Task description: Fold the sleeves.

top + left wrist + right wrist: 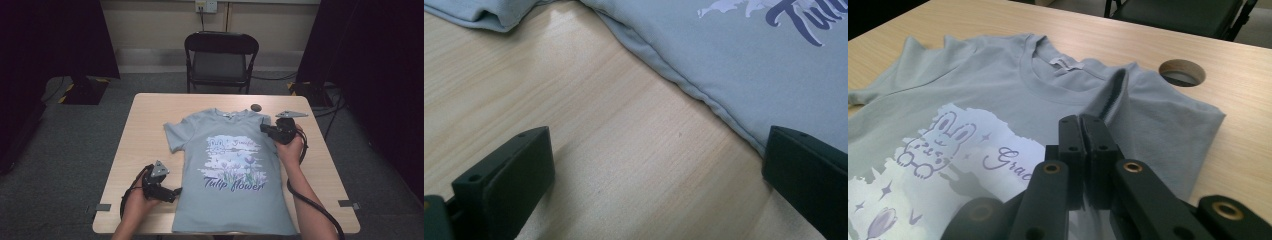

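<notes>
A grey-blue T-shirt [232, 170] is spread face up on the table [150, 115], collar toward the far edge. Its right sleeve is folded inward, and a ridge of that cloth is pinched between the closed jaws of the right gripper [1081, 125]. The left gripper [659, 165] is held with jaws wide apart, bracketing the shirt's side seam near the hem, with nothing grasped. If the ridge is pulled unevenly, the print could be bunched and the fold skewed.

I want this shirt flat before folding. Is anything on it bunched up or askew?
Yes. On the T-shirt, the shoulder by the table's round hole is pinched into a raised ridge by the shut right tool, so that sleeve lies folded in. The other sleeve lies spread out.
</notes>
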The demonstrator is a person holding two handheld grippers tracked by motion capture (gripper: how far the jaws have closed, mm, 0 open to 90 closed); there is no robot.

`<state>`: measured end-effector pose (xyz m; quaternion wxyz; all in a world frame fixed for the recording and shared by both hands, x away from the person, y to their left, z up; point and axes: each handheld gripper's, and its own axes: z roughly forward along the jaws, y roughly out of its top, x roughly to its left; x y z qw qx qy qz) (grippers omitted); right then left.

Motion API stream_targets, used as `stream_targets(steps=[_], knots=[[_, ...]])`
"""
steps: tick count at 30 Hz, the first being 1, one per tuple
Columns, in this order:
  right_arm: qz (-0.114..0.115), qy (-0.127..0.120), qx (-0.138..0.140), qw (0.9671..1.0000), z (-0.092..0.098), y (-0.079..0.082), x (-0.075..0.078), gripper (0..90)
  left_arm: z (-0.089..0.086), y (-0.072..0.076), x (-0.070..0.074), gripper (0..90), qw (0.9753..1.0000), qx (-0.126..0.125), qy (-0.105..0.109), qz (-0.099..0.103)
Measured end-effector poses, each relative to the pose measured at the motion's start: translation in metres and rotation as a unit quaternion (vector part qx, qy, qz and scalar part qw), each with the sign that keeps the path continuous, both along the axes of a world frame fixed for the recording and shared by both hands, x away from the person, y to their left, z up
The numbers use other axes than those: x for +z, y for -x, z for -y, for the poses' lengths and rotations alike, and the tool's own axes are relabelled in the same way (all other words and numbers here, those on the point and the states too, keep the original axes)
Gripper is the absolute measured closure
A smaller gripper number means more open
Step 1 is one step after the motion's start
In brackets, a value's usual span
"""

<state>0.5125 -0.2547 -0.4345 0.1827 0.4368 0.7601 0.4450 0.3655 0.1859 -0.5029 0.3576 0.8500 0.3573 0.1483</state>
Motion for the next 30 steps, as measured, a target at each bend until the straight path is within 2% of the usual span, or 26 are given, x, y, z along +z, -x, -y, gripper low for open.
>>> stream_targets(steps=[6, 8, 11, 13, 20, 25, 30], knots=[[-0.007, -0.007, 0.014, 0.9999, -0.015, -0.001, -0.005, 85.8, 0.000, 0.000, 0.000, 0.0, 1.0000, 0.000, 0.000, 0.000], [-0.010, -0.016, 0.009, 0.9998, -0.018, -0.001, -0.007, 71.1, 0.000, 0.000, 0.000, 0.0, 1.0000, 0.000, 0.000, 0.000], [-0.012, -0.018, 0.001, 0.9998, -0.018, -0.001, -0.009, 57.3, 0.000, 0.000, 0.000, 0.0, 1.0000, 0.000, 0.000, 0.000], [-0.013, -0.017, -0.004, 0.9998, -0.016, -0.001, -0.008, 54.3, 0.000, 0.000, 0.000, 0.0, 1.0000, 0.000, 0.000, 0.000], [-0.019, -0.014, -0.004, 0.9997, -0.006, 0.002, -0.007, 27.2, 0.000, 0.000, 0.000, 0.0, 1.0000, 0.000, 0.000, 0.000], [-0.015, -0.008, 0.002, 0.9998, -0.002, 0.006, -0.006, 16.4, 0.000, 0.000, 0.000, 0.0, 1.0000, 0.000, 0.000, 0.000], [-0.016, -0.008, 0.013, 0.9998, 0.001, 0.011, -0.006, 13.5, 0.000, 0.000, 0.000, 0.0, 1.0000, 0.000, 0.000, 0.000]])
